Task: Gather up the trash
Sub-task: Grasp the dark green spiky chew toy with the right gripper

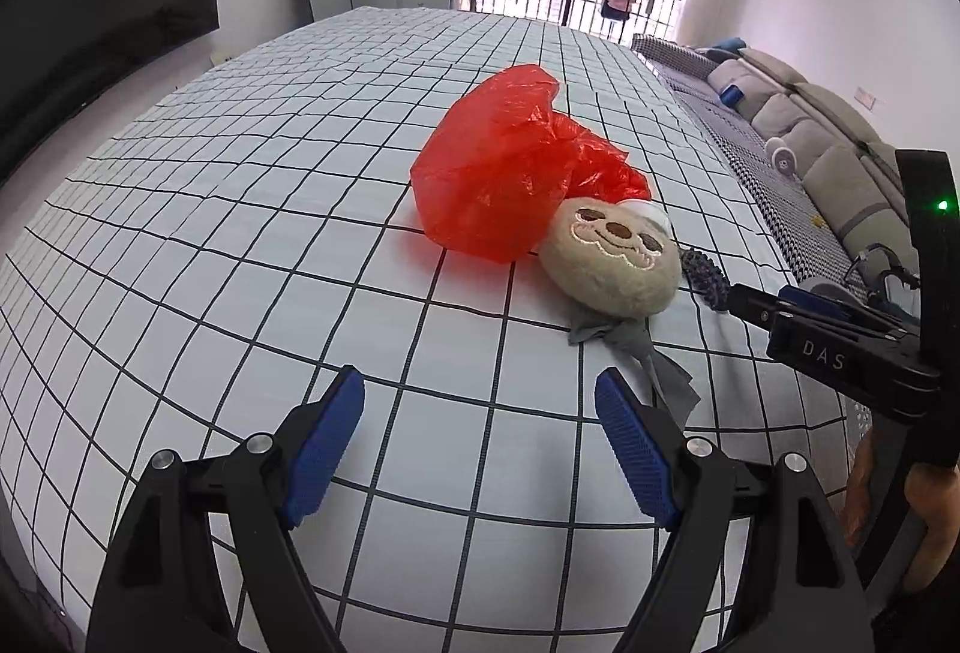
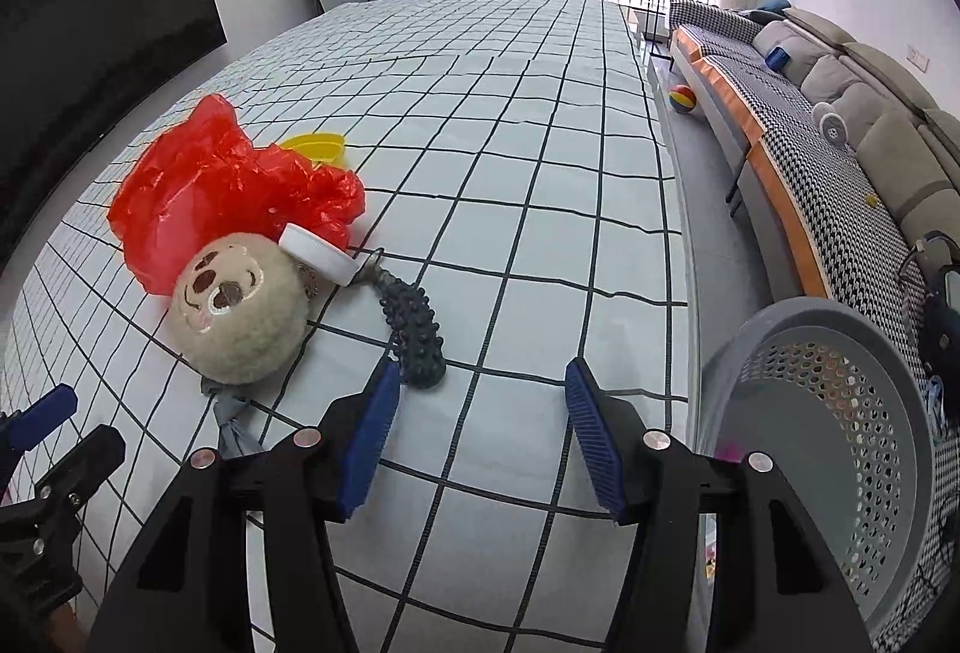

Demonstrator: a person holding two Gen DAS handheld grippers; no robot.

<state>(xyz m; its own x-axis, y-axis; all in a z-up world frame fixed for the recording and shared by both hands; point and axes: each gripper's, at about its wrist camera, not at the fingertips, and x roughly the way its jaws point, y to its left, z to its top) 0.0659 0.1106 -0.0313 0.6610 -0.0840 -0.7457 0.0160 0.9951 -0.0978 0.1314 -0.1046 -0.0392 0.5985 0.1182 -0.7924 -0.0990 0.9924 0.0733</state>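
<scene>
Checked cloth covers the table [image 2: 540,173] under both my tools, with a sofa [image 2: 870,113] along the wall to my right and a grey perforated basket [image 2: 840,401] standing just off the table's right edge. From my right gripper [image 2: 480,437], its jaws spread wide and holding nothing, the knobbly dark blue toy [image 2: 414,335] lies just ahead and slightly left, its tip almost at my left pad [image 2: 372,443], its long axis running away from me toward the white cap [image 2: 318,254]. Beside it sits the plush sloth head [image 2: 240,311], touching the crumpled red plastic bag [image 2: 228,185] behind. My left gripper [image 1: 480,449] is likewise open and empty, farther off, so I judge the right hand better placed.
</scene>
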